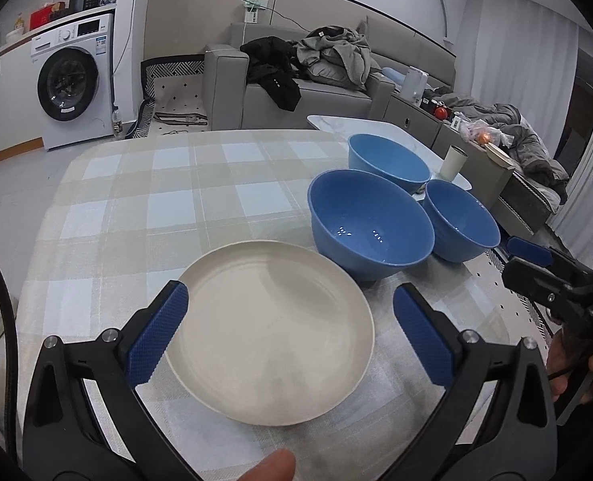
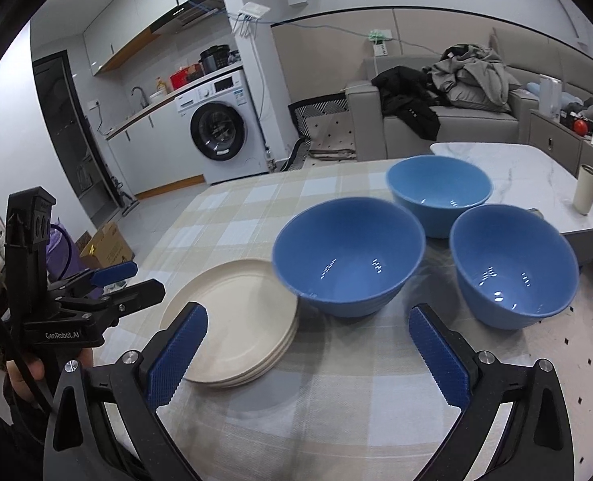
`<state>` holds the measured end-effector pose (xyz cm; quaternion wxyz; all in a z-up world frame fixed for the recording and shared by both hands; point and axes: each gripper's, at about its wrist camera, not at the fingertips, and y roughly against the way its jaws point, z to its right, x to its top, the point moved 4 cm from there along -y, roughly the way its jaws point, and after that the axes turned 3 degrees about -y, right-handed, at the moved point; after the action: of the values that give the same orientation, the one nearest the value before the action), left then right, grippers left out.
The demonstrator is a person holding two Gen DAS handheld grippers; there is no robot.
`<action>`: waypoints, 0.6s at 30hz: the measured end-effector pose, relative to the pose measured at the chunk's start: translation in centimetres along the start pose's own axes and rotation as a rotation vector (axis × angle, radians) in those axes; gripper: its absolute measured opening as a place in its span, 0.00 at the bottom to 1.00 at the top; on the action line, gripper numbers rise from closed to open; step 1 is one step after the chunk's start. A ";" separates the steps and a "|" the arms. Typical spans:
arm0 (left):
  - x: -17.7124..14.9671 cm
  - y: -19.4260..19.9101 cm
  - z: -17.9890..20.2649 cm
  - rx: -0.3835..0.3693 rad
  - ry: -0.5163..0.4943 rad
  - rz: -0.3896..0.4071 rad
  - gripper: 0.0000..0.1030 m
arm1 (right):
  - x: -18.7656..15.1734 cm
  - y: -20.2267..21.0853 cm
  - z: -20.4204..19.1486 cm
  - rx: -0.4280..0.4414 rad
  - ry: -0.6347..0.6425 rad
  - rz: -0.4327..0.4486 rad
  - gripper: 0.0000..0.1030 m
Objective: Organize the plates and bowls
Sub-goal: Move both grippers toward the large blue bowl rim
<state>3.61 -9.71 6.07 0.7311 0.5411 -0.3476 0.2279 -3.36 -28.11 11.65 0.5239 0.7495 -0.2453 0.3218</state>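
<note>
A: On the checked counter [image 2: 336, 401], nearest the cameras, both tongs stood spread wide with nothing in them: the left tongs [image 1: 290, 334] hung over the stack of cream plates [image 1: 272, 332], and the right tongs [image 2: 308, 356] hung over bare cloth between that stack and the bowls.

B: So the plates looked done. I'd judge the bowls were the step in hand?

A: Likely. The three blue bowls sat loose and apart, none nested. To do it well, I'd take the near right bowl [image 2: 513, 264] by its rim, one pad inside and one outside, lift it clear and lower it level into the middle bowl [image 2: 348, 256]. The glaze looked slick, so a shallow pinch could slip.

B: And the far bowl [image 2: 440, 196]?

A: That one last. It sat close to the counter's back edge, so pull it inward first.

B: What did each view add?

A: The right wrist view showed several plates stacked, edges visible; the left wrist view showed only the top plate's face. It also showed the middle bowl close against the stack, and a pale tumbler [image 2: 587, 188] on the marble table beyond.
</note>
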 end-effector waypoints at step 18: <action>10.3 -5.4 7.6 -0.052 -0.151 0.013 0.99 | 4.4 4.2 9.4 -0.114 -0.104 0.103 1.00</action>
<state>12.20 -19.09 11.78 0.7150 0.5355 -0.4109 0.1819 -1.26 -38.46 15.20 0.5353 0.7204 -0.3283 0.2946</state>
